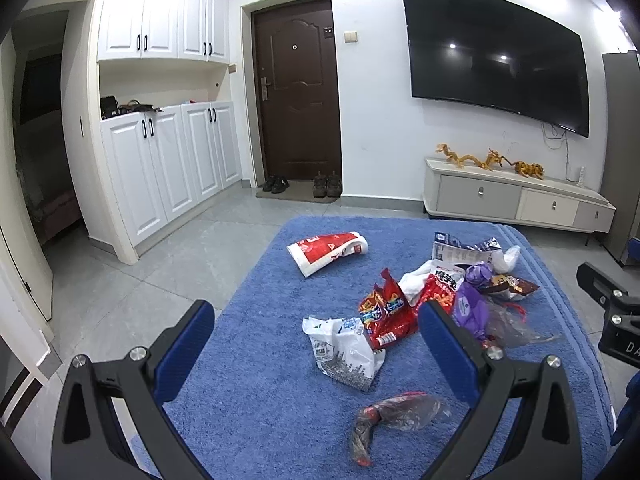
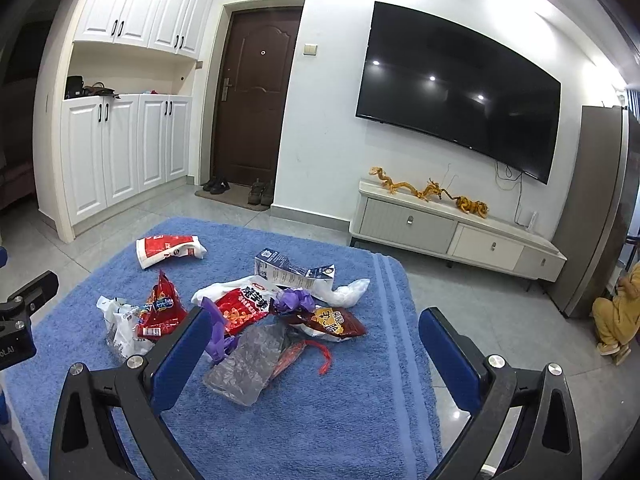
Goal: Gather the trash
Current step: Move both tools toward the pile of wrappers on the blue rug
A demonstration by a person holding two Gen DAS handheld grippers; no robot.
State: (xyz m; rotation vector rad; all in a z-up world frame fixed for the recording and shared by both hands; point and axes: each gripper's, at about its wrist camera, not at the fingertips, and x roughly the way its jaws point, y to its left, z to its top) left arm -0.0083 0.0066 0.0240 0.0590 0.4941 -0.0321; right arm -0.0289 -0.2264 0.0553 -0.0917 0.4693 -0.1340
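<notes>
Several empty wrappers lie on a blue towel-covered table (image 1: 256,412). A red-and-white bag (image 1: 326,250) lies apart at the far side, also in the right wrist view (image 2: 168,249). A red snack bag (image 1: 384,312), a white printed bag (image 1: 344,354), a purple wrapper (image 1: 472,304) and a clear plastic wrapper (image 1: 394,414) lie in the pile. In the right wrist view a clear bag (image 2: 248,364) and a brown packet (image 2: 332,322) lie nearest. My left gripper (image 1: 316,334) is open above the towel, empty. My right gripper (image 2: 316,334) is open above the pile, empty.
A grey tile floor (image 1: 160,264) surrounds the table. A TV stand (image 1: 516,196) with dragon figures and a wall TV (image 1: 496,52) are at the back right. White cabinets (image 1: 168,160) and a brown door (image 1: 296,88) are at the back left.
</notes>
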